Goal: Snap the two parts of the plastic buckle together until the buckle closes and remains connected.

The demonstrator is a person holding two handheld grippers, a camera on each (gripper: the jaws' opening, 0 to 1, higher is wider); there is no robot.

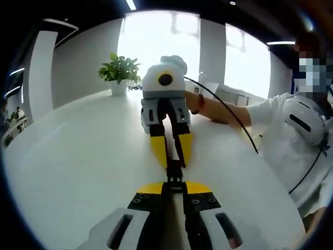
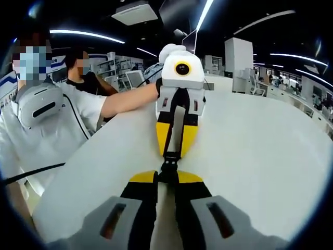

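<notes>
Left gripper view, far left: white desk (image 1: 78,156) curving away toward a potted plant (image 1: 120,73) at its far edge, before a bright window (image 1: 156,36). Centre bottom: left gripper (image 1: 173,183), yellow-tipped jaws drawn close together and pinching one end of the black plastic buckle (image 1: 174,169). Directly above it, facing back along the same line: right gripper (image 1: 172,156), jaws likewise narrow and closed on the opposite end of the buckle, black strap (image 1: 173,133) running up between them. Buckle thus held between the two grippers, just above the desk near its middle; whether the two halves are fully latched cannot be told, the piece being small and dark. Right of centre: a forearm with a wristband (image 1: 200,104), a black cable (image 1: 229,117) arching over the desk, then a person in a white shirt (image 1: 291,140) at the right edge. Right gripper view, left: the same person in white (image 2: 57,125), arm stretched to the left gripper (image 2: 173,152) at centre, a second person in dark clothing (image 2: 86,78) behind. Centre bottom: right gripper (image 2: 166,176), jaws narrow on the buckle (image 2: 168,167). Right: open desk surface (image 2: 260,156), office furniture (image 2: 270,86) beyond under ceiling strip lights (image 2: 208,13).
</notes>
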